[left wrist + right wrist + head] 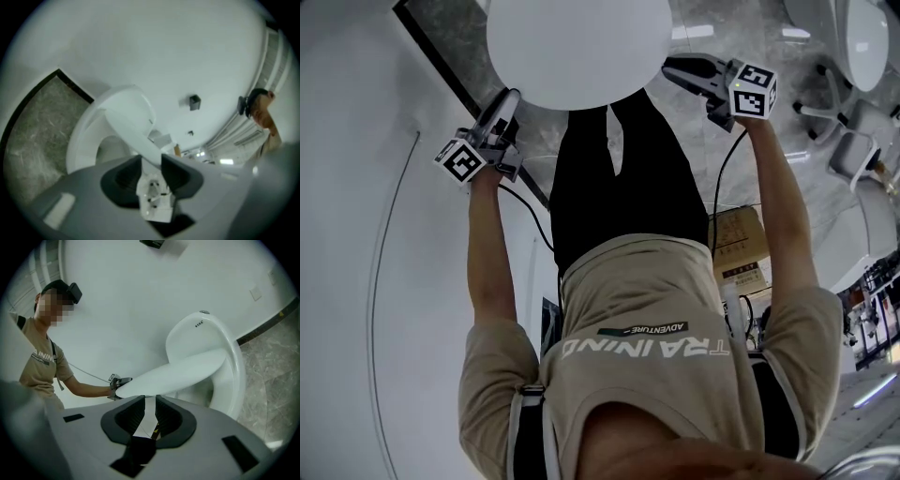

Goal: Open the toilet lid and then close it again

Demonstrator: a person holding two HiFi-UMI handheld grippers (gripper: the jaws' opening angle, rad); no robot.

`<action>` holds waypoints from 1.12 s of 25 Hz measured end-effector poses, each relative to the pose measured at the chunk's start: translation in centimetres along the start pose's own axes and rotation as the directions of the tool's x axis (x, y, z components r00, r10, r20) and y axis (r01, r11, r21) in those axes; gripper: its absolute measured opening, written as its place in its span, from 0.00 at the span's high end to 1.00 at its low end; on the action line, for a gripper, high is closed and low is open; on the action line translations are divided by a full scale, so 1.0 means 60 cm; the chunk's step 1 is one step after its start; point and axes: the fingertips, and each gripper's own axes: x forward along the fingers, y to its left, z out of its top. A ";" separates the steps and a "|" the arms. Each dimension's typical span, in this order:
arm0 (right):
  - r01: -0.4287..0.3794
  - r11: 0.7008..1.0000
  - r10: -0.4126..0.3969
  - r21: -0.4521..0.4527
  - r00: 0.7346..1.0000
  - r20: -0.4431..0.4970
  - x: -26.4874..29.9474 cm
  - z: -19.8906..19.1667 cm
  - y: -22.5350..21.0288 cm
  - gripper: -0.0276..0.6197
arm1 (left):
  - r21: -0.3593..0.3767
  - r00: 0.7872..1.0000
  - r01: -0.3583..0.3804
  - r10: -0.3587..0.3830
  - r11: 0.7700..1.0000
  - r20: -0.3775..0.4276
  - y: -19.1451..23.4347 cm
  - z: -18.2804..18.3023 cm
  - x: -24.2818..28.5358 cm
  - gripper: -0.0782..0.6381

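The white toilet lid [578,47] is tilted up off the bowl, held at its front rim from both sides. My left gripper [511,98] is at the lid's left edge. In the left gripper view the lid [131,117] runs down between the jaws of the left gripper [151,161] and fills the gap. My right gripper [675,67] is at the right edge. In the right gripper view the lid [183,371] passes between the jaws of the right gripper [150,401], which are shut on its rim. Under the lid shows the bowl's rim [234,362].
A white wall stands behind the toilet, with a black skirting line [441,56] along the grey marble floor [722,150]. A cardboard box [736,239] sits on the floor at the right, and white chairs [853,141] stand further off. A cable trails from the left gripper.
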 end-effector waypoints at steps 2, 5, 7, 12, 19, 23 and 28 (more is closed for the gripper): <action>-0.015 0.999 0.016 -0.037 1.000 0.022 -0.001 0.044 0.007 0.86 | 0.001 0.999 0.029 -0.029 1.000 0.034 -0.023 0.043 0.004 0.70; -0.022 0.997 0.028 -0.079 0.996 0.081 -0.006 0.130 0.008 0.88 | -0.020 0.993 0.077 -0.075 0.997 0.090 -0.059 0.126 0.023 0.69; -0.020 0.994 0.032 -0.103 0.992 0.122 -0.011 0.159 0.011 0.88 | -0.037 0.984 0.122 -0.116 0.992 0.133 -0.075 0.153 0.030 0.69; 0.003 0.990 0.023 -0.143 0.983 0.181 -0.018 0.176 0.025 0.89 | -0.072 0.961 0.204 -0.186 0.976 0.205 -0.092 0.163 0.023 0.68; 0.045 0.987 -0.003 -0.152 0.965 0.264 -0.025 0.197 0.028 0.90 | -0.002 0.948 0.243 -0.237 0.970 0.211 -0.108 0.173 0.022 0.68; 0.077 0.985 -0.025 -0.154 0.948 0.316 -0.030 0.210 0.036 0.90 | 0.075 0.945 0.236 -0.247 0.969 0.212 -0.120 0.179 0.021 0.69; 0.113 0.984 -0.048 -0.140 0.917 0.396 -0.027 0.250 0.032 0.92 | 0.146 0.941 0.217 -0.247 0.965 0.232 -0.126 0.211 0.031 0.71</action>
